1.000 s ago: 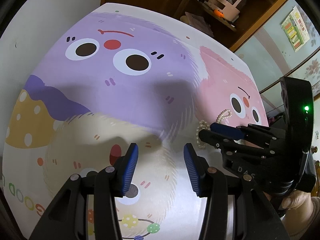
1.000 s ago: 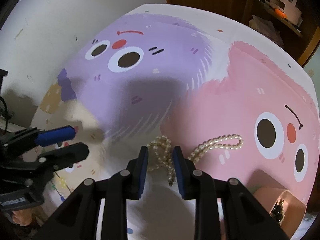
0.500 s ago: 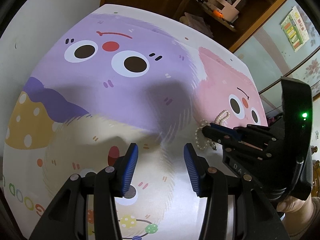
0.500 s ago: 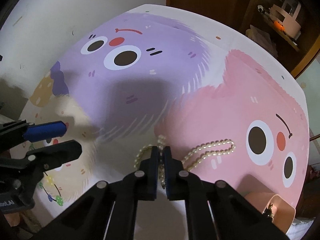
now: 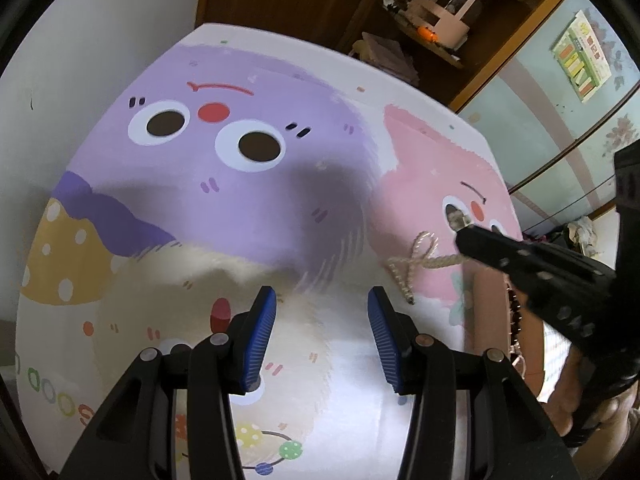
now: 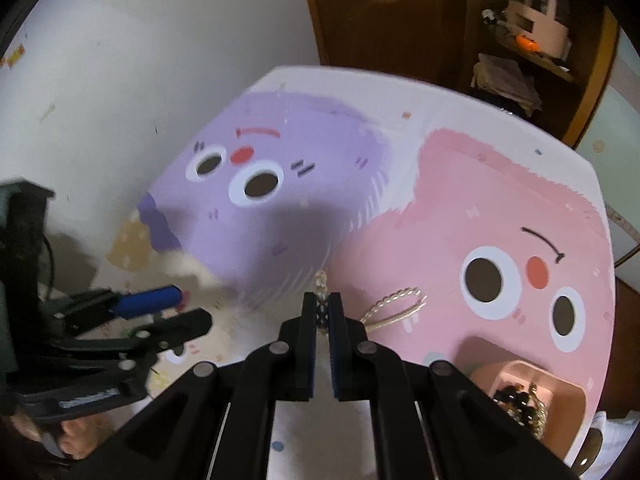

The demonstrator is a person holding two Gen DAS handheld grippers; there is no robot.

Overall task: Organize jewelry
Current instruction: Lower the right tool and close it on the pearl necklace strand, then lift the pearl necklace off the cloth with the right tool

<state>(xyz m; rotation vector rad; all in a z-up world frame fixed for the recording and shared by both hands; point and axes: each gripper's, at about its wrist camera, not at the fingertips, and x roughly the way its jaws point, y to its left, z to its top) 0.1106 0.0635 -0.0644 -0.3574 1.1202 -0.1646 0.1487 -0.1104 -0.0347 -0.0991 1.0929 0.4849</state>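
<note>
**Pearls pinched above the cartoon table**

Your table (image 6: 400, 92) wears a cloth printed with a purple furry face and a pink one, set against a white wall with a dark wooden cabinet (image 5: 400, 20) behind it

Nearest you in the right wrist view, your right hand-held gripper (image 6: 321, 312) has its jaws closed to a narrow slit on the pearl necklace (image 6: 394, 304); a few beads show just above the tips, and the rest of the strand trails off to the right over the pink print, blurred. At the lower right sits a pink tray (image 6: 560, 384) with dark and gold pieces inside

In the left wrist view, your left hand-held gripper (image 5: 322, 312) hangs over the cream patch of the cloth with its blue pads (image 5: 262, 336) partly apart and nothing between them. Beyond it to the right, the necklace loops from the right hand-held gripper's tip down to the cloth
</note>
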